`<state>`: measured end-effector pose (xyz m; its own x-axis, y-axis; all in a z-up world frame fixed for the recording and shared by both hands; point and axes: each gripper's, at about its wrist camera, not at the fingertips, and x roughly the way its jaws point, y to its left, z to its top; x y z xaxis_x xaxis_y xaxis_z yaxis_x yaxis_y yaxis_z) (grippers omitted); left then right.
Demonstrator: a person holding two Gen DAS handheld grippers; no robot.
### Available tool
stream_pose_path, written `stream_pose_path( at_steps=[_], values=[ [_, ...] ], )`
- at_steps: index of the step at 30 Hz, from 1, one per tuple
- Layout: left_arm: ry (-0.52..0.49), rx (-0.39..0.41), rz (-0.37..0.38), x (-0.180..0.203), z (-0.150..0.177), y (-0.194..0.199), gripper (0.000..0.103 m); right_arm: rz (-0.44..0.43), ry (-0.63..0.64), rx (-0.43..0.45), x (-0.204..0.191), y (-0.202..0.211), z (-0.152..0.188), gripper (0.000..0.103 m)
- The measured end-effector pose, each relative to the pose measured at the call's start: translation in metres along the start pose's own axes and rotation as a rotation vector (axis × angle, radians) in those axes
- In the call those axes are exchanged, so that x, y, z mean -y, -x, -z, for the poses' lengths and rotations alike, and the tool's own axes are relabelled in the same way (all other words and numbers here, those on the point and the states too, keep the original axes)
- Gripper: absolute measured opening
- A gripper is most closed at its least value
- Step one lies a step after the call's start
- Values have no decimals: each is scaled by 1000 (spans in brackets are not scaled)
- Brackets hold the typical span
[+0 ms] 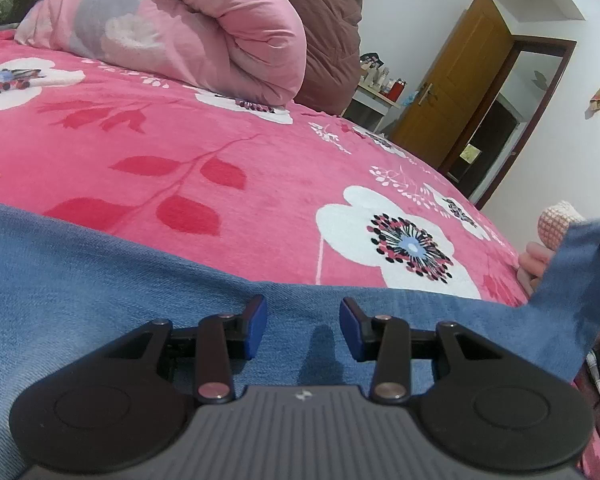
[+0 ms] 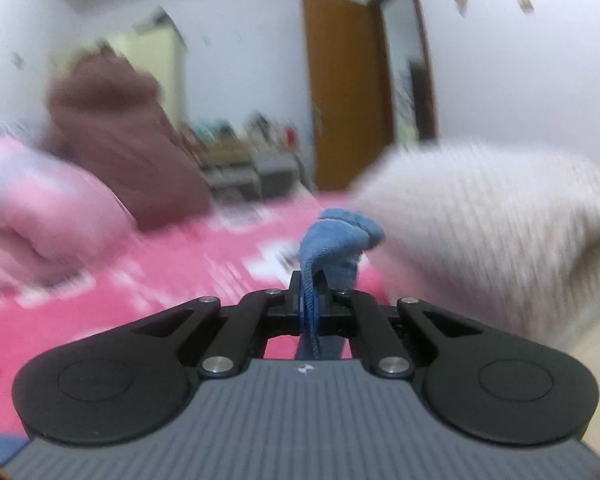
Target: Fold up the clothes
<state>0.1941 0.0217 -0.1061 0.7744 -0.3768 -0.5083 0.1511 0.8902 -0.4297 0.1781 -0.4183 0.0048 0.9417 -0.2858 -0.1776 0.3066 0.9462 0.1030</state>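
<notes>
Pink floral bedspread (image 1: pixel 204 152), covering the bed, with a rolled pink quilt (image 1: pixel 188 28) at its far end. Blue denim garment (image 1: pixel 100 264), spread flat across the near part of the bedspread, one corner lifted at the right edge. Left gripper (image 1: pixel 303 326), jaws apart above the denim, gripping nothing; right gripper (image 2: pixel 313 300), clamped tight on a bunched fold of the denim.
</notes>
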Motion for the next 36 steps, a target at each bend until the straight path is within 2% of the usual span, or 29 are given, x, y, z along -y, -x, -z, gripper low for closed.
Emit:
stream_pose_path(
  at_steps=[2, 5, 10, 14, 19, 21, 22, 24, 26, 27, 28, 29, 32, 36],
  values=[
    [2, 0, 1, 0, 0, 0, 41, 20, 7, -11, 6, -3, -2, 2],
    [4, 0, 1, -1, 0, 0, 41, 135, -34, -136, 39, -28, 23, 2],
    [1, 0, -1, -1, 0, 0, 41, 286, 83, -269, 65, -51, 56, 2],
    [1, 0, -1, -1, 0, 0, 41, 349, 247, -317, 50, -60, 67, 3],
    [1, 0, -1, 0, 0, -1, 41, 368, 321, -355, 47, -70, 85, 4],
    [1, 0, -1, 0, 0, -1, 41, 377, 351, -380, 44, -72, 90, 8],
    [1, 0, -1, 0, 0, -1, 41, 378, 364, -404, 41, -72, 90, 13],
    [1, 0, -1, 0, 0, -1, 41, 352, 367, -426, 34, -61, 86, 30],
    [1, 0, -1, 0, 0, -1, 41, 314, 362, -432, 26, -46, 80, 57],
    [1, 0, -1, 0, 0, -1, 41, 315, 371, -418, 21, -38, 77, 63],
    [1, 0, -1, 0, 0, -1, 41, 324, 385, -398, 16, -27, 74, 78],
    [1, 0, -1, 0, 0, -1, 41, 325, 395, -378, 11, -17, 69, 84],
    [0, 0, -1, 0, 0, -1, 41, 301, 400, -336, 3, 6, 51, 84],
    [1, 0, -1, 0, 0, -1, 41, 219, 329, -333, 3, 3, 21, 83]
  ],
)
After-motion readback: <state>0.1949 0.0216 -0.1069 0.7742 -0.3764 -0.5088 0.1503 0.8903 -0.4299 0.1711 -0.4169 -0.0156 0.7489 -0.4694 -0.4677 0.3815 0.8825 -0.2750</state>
